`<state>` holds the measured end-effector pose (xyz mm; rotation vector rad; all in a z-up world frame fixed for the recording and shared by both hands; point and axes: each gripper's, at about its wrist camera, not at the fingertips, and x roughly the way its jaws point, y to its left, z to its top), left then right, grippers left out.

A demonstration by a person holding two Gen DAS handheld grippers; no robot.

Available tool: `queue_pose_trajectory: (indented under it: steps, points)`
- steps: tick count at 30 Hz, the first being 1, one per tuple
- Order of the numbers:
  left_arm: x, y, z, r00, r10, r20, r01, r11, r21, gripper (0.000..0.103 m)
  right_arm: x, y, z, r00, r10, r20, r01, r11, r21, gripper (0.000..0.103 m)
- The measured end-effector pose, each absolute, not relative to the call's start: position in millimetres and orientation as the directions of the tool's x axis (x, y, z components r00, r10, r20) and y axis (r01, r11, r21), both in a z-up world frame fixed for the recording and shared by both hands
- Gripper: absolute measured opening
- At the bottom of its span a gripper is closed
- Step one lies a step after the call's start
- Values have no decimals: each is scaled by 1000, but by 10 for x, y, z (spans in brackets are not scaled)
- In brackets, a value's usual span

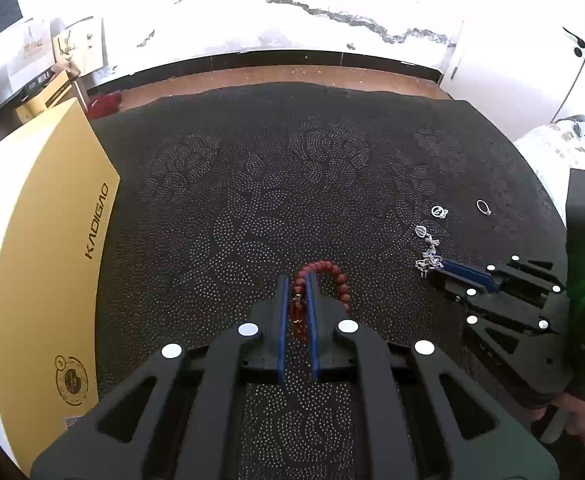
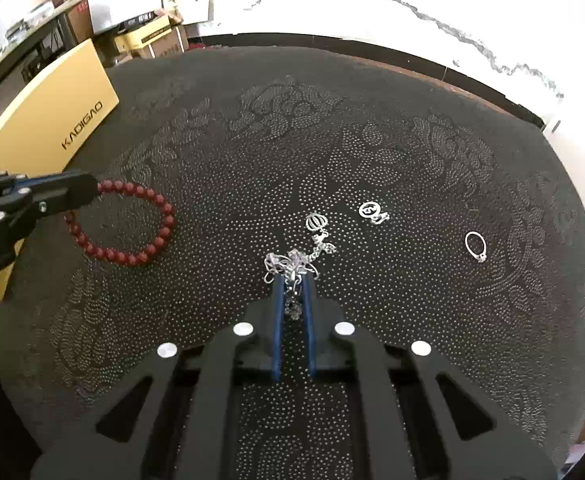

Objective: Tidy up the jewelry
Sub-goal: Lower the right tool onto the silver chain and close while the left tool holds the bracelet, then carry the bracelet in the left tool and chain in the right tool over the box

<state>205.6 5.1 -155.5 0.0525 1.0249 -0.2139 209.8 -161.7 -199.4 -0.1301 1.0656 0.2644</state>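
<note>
Both grippers clamped on jewelry over the dark dotted mat.

At left: left gripper with jaws pressed together on the near side of the red bead bracelet, the rest of the loop lying flat beside the yellow box; likely light, smooth-beaded and floppy, best pinched across the string between beads. At centre: right gripper with jaws together, pinched on the near end of the tangled silver chain, its round pendant trailing just beyond; likely very light, limp, prone to snag and slip, best taken at the bunched tangle. Further right, untouched: small silver charm, then ring well apart, both tiny, hard and probably slippery.
</note>
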Motion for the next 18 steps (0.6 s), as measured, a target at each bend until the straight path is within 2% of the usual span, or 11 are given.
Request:
queue_pose_trajectory:
  steps: [5, 10, 18]
  points:
    - [2031, 88, -1431, 507, -170, -845, 207, 976, -73, 9, 2021, -1604, -1763, 472, 177, -864, -274, 960, 47, 8]
    - [1950, 159, -1224, 526, -171, -833, 203, 977, -72, 9, 1904, -1564, -1292, 514, 212, -831, -284, 956, 68, 8]
    - [1730, 426, -664, 562, -173, -809, 175, 981, -88, 9, 1701, -1309, -592, 538, 254, -803, -329, 941, 77, 8]
